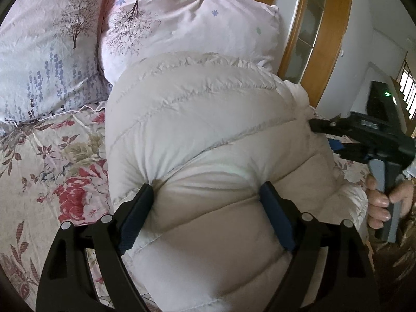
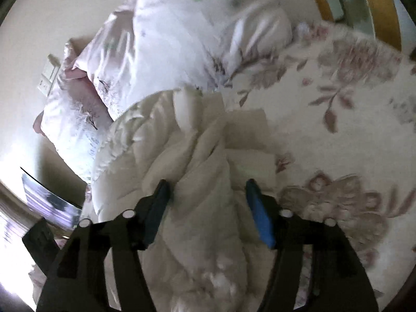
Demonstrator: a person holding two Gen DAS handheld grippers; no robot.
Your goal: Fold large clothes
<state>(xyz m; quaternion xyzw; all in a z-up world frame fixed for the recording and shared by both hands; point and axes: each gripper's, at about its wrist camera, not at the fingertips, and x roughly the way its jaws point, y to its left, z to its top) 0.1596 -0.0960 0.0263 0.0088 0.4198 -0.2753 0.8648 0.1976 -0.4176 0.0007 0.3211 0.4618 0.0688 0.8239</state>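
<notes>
Clearly mid-fold: puffy cream down jacket lying bunched on the floral bed, just below the pillows at 12 o'clock. Left gripper spread wide, blue fingers pressed into the quilted bulk on both sides, pinning rather than pinching, likely to hold the padding flat. Right gripper likewise open, straddling a rumpled, blurred fold of the jacket; seen at 3 o'clock from the left wrist, poking the jacket's edge, probably tucking it inward.
</notes>
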